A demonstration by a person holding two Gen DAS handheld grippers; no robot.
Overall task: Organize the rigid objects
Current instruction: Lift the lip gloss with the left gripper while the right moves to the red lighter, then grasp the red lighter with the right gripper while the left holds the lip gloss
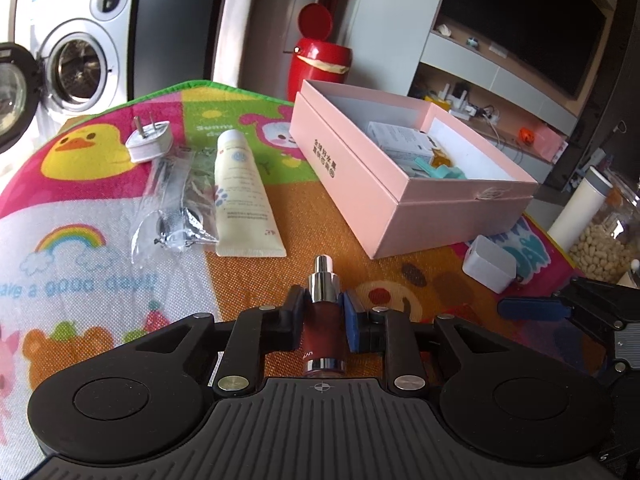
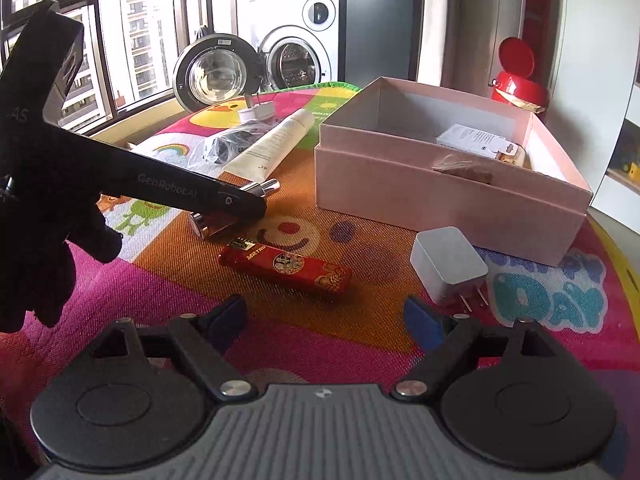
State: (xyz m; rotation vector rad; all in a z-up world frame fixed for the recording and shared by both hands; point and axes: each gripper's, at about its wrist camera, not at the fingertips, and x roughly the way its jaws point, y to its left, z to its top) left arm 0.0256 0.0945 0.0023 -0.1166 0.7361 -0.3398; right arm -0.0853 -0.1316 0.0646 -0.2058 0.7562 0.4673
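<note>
- A silver front-loading washing machine (image 2: 298, 46), round door open, far ahead.
- A glossy red lidded bin (image 1: 319, 62) stands beyond.
- A black television screen (image 1: 520, 20), ahead and right.

A front-loading washing machine (image 2: 298, 46) stands at the back of the room, its round door (image 2: 214, 74) swung open to the left. Left of the machine, large windows (image 2: 132, 28) let in bright daylight and look out on apartment towers. Right of the machine sits a red bin (image 1: 320, 62) with its lid raised. Farther right, a dark television (image 1: 524, 16) hangs above a cluttered shelf (image 1: 472, 108).
</note>
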